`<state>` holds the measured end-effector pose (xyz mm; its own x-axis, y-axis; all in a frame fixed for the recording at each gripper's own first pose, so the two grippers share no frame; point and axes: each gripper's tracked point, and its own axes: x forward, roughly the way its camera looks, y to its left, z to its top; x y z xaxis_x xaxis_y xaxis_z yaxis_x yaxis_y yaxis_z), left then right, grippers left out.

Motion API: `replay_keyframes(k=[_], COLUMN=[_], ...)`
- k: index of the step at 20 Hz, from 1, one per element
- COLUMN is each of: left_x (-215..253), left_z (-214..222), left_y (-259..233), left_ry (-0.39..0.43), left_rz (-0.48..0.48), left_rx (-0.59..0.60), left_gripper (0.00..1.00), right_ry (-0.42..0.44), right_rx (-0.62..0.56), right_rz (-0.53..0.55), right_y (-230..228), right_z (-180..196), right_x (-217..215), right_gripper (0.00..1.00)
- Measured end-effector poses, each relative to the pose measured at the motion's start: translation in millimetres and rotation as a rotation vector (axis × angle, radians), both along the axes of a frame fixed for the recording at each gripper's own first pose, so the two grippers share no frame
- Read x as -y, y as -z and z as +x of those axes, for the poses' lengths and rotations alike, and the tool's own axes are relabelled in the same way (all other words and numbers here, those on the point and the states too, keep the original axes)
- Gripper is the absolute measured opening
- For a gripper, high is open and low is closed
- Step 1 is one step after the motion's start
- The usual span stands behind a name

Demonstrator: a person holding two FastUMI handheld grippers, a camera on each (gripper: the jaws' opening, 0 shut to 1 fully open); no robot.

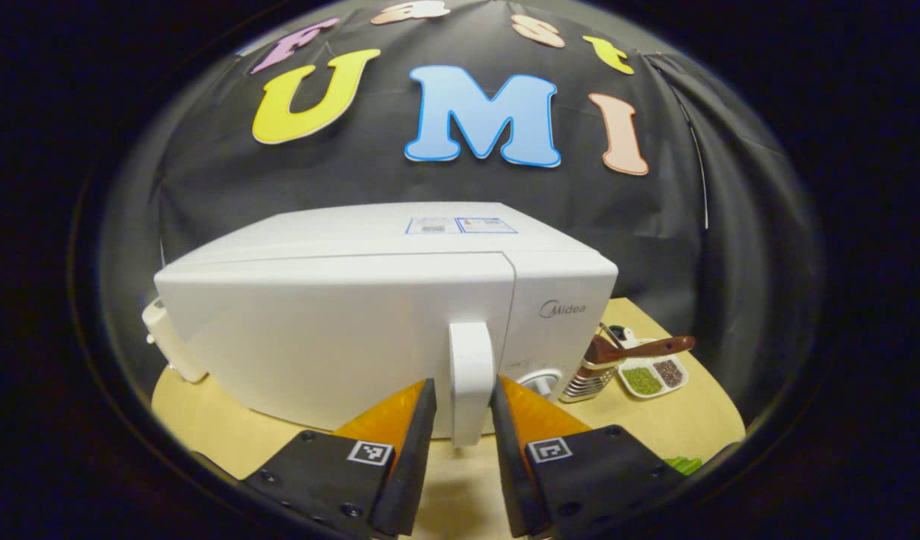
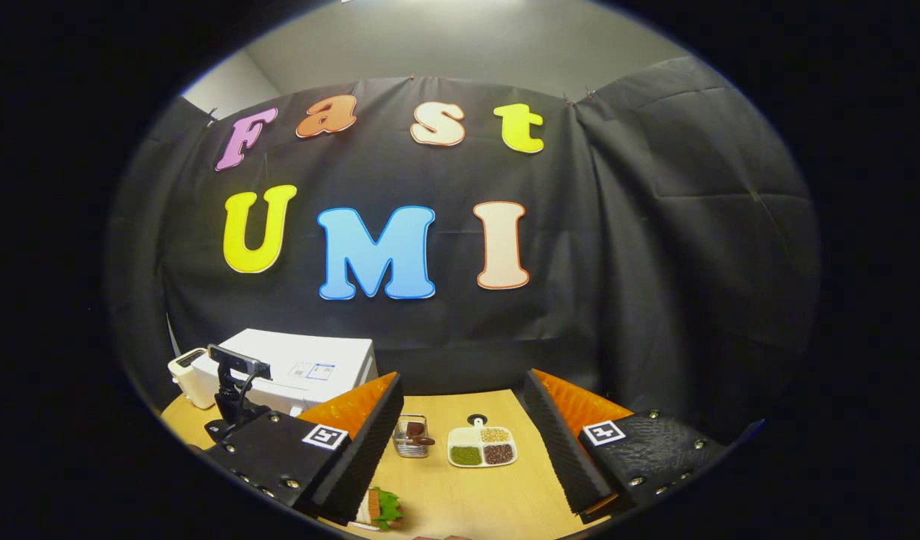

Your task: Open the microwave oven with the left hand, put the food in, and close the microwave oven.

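A white microwave (image 1: 340,330) stands on the wooden table with its door closed. My left gripper (image 1: 464,384) straddles the door's vertical white handle (image 1: 471,360). The right finger touches the handle and a thin gap shows by the left finger. In the right gripper view the microwave (image 2: 310,367) sits far left, with the left gripper's body (image 2: 235,390) in front of it. My right gripper (image 2: 464,379) hangs wide open above the table with nothing between its fingers. The food, a sandwich with green lettuce (image 2: 381,510), lies on the table just below its left finger.
A metal holder with a brown utensil (image 1: 606,360) and a white divided dish of grains (image 1: 651,375) stand right of the microwave. A cream appliance (image 1: 163,337) sits at its left rear. Black cloth walls the booth behind and to the right.
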<state>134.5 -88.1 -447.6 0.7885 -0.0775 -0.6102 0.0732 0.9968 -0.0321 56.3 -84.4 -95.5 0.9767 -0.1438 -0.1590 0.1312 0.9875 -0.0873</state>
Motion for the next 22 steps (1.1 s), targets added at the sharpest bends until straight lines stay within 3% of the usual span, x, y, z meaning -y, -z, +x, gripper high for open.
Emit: replay_keyframes(k=[2, 5, 6, 10, 14, 22], left_x=[-1, 0, -1, -1, -13, -61], left_z=[1, -1, 0, -8, -75, -170], left_y=[-2, -3, -2, -4, -20, -44], left_ry=[0.023, 0.035, 0.038, 0.077, 0.120, 0.194], left_rz=[0.060, 0.045, 0.052, 0.047, 0.051, 0.042], left_rx=[0.012, 0.003, -0.001, -0.035, -0.041, -0.113], left_gripper=[0.35, 0.21, 0.07, 0.06, 0.06, 0.06], right_ry=[0.001, -0.007, -0.008, -0.012, 0.003, -0.063], right_rx=[-0.007, -0.026, -0.032, -0.026, -0.009, -0.012], right_rz=[-0.001, 0.024, 0.037, 0.055, 0.062, 0.118], right_y=[3, 10, 12, 12, 11, 19], right_z=[1, 4, 3, 1, -5, -14], right_x=[2, 1, -1, -3, 0, -50], right_gripper=[0.98, 0.98, 0.98, 0.98, 0.98, 0.98])
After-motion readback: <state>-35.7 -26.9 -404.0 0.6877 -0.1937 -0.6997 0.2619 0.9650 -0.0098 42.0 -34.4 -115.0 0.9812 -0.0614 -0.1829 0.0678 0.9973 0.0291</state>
